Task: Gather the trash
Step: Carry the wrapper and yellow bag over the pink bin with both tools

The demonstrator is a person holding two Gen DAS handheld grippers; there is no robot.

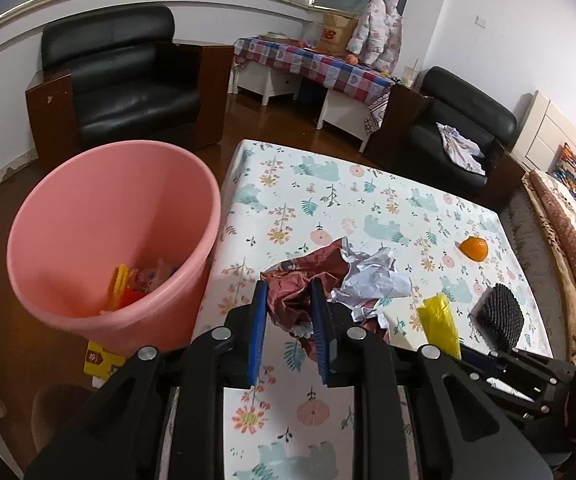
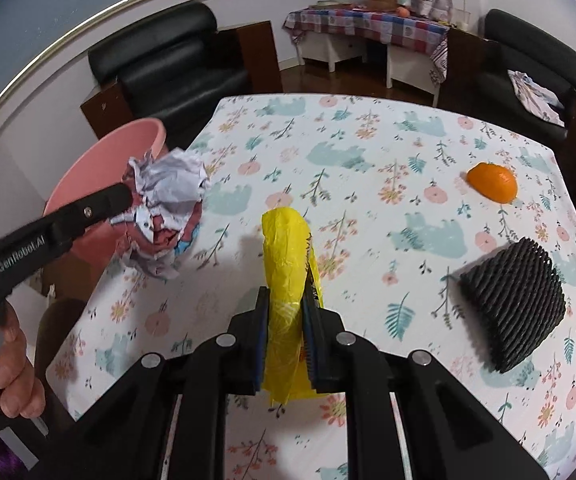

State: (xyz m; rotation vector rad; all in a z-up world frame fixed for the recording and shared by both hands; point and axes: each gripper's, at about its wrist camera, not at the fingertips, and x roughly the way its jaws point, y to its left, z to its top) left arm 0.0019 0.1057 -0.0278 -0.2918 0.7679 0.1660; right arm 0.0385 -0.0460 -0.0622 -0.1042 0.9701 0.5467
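My left gripper [image 1: 288, 294] is shut on a crumpled wad of dark red and white paper [image 1: 328, 280], held above the table near its left edge. The same paper wad [image 2: 167, 208] shows in the right wrist view, beside the pink bin [image 2: 99, 168]. The pink bin [image 1: 99, 216] stands on the floor left of the table, with several colourful scraps inside. My right gripper [image 2: 285, 300] is shut on a yellow plastic bag [image 2: 288, 248], lifted over the table. The yellow bag [image 1: 440, 324] also appears at the right in the left wrist view.
On the floral tablecloth [image 2: 368, 140] lie an orange piece [image 2: 492, 182] and a black foam net sleeve [image 2: 516, 304]. Black armchairs [image 1: 119, 76] and a checked-cloth side table [image 1: 320, 64] stand beyond. A hand [image 2: 3, 368] holds the left gripper's handle. A yellow box [image 1: 99, 360] lies on the floor.
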